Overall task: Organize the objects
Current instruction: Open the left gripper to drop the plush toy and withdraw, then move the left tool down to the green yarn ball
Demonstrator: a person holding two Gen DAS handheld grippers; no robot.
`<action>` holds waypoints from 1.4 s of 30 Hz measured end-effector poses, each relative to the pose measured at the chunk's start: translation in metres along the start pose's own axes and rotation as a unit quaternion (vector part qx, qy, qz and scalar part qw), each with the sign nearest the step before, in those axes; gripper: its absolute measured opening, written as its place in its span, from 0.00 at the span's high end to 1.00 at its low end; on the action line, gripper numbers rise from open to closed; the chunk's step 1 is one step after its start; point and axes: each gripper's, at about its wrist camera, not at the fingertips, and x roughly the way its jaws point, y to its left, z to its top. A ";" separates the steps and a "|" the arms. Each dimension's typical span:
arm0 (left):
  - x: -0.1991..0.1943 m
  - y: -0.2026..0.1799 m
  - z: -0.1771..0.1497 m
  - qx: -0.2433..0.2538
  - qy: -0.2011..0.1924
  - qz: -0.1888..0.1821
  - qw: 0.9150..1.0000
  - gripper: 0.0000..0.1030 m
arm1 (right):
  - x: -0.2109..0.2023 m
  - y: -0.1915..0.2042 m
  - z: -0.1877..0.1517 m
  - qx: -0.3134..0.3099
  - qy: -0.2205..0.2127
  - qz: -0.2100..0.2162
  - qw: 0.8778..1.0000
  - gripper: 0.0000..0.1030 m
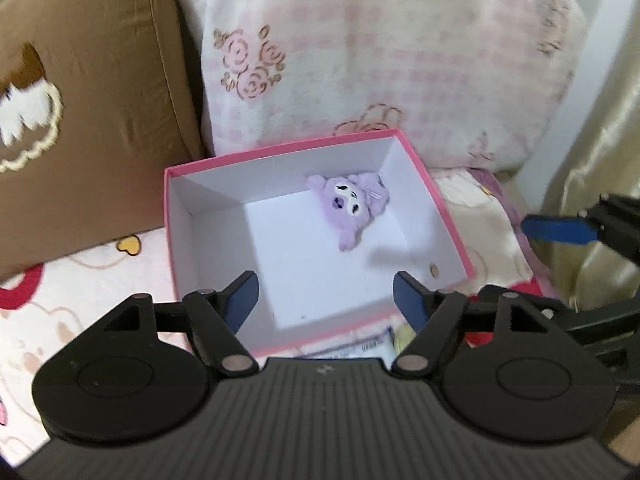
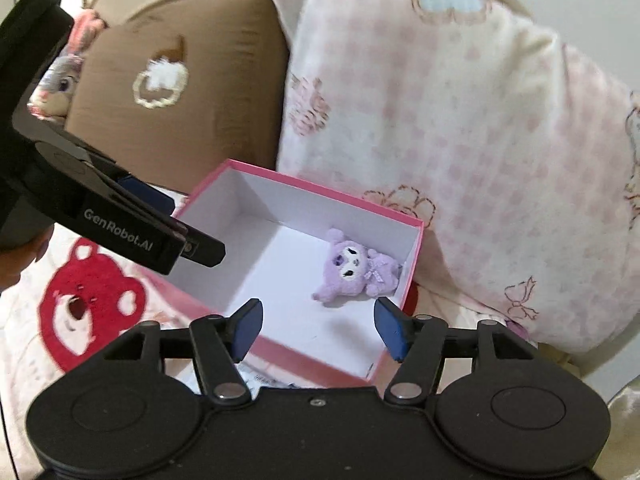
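Box: pink-walled, white-lined box sits open on a printed blanket, near both grippers, with a brown cushion behind it on the left and a pink checked pillow behind it on the right.
Toy: small purple plush toy lies on the box floor in the far right corner, touching or nearly touching the right wall.
Other contents: one small tan item rests on the box floor by the near right wall; too small to identify.
Left gripper: jaws spread wide, nothing between them, hanging over the near edge of the box.
Right gripper: jaws spread wide, empty, over the near right part of the box, close to the toy.
Loose items: printed paper or packets lie just outside the near wall, partly hidden by the gripper body.
Step in hand: judged to be gathering the next item for the box.
Method advised: lift clear of the box walls, approach the loose item from above, close squarely, and set it in the bare left half, apart from the toy.
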 end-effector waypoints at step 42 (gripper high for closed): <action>-0.045 -0.028 -0.152 -0.043 0.063 -0.044 0.996 0.04 | -0.085 0.041 -0.112 -0.003 0.029 0.091 0.995 0.08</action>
